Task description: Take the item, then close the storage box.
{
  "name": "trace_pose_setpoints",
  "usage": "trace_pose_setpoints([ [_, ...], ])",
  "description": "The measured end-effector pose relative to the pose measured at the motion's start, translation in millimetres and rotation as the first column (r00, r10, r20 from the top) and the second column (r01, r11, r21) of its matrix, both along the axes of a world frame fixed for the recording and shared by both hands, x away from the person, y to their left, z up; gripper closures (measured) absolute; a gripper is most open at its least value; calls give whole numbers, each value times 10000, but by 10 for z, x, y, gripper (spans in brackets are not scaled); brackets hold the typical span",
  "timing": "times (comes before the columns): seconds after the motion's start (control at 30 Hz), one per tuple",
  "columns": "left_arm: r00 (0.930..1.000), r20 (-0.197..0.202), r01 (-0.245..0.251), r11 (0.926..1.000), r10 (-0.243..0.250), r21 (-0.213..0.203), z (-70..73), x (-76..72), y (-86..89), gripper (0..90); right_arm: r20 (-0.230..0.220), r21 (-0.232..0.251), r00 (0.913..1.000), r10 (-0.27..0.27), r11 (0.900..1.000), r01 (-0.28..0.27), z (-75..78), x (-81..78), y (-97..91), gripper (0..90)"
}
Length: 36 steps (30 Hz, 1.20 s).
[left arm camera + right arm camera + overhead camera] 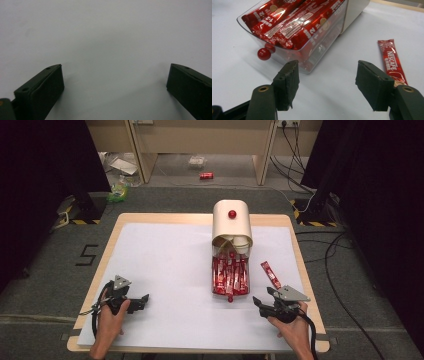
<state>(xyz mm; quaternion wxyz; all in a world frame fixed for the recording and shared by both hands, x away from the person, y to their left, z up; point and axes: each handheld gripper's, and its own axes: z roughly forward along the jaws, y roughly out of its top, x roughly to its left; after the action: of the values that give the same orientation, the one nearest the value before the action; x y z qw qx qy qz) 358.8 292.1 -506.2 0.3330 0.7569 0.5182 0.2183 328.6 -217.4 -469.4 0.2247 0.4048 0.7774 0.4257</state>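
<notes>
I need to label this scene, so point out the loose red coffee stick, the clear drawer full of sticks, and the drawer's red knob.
loose coffee stick (392, 61), right gripper view, middle of the packet.
clear drawer (322, 47), right gripper view, its side wall.
red knob (263, 54), right gripper view, centre of the ball.

The loose red sachet (392, 60), just beyond the right gripper's (327, 85) right-hand jaw, reads "NESCAFE". The sachets (294, 22) in the clear drawer ahead of its left-hand jaw show "2" and what looks like "1+2". Floor mark (87, 254): "5"
</notes>
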Motion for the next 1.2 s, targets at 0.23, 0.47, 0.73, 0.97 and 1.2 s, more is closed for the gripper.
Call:
trace_pose_setpoints([
  [0.23,10000,4,-2,10000,2,15,1,-1,-1,6,-45,-145,9998,169,9998,-170,-29,-10,56,347],
  [0.47,10000,5,-6,10000,6,16,1,-1,-1,5,99,-153,9994,328,9993,-326,-37,-6,97,345],
  [0.73,10000,-1,-6,10000,6,14,1,-1,-1,5,326,-177,9992,222,9996,-216,-62,27,119,346],
  [0.97,10000,-2,-6,10000,6,14,1,0,-1,5,469,-419,9975,530,9978,-511,-97,48,223,346],
  [1.2,10000,-2,-8,10000,8,11,0,0,-1,5,567,-521,9956,745,9961,-715,-136,77,339,349],
])
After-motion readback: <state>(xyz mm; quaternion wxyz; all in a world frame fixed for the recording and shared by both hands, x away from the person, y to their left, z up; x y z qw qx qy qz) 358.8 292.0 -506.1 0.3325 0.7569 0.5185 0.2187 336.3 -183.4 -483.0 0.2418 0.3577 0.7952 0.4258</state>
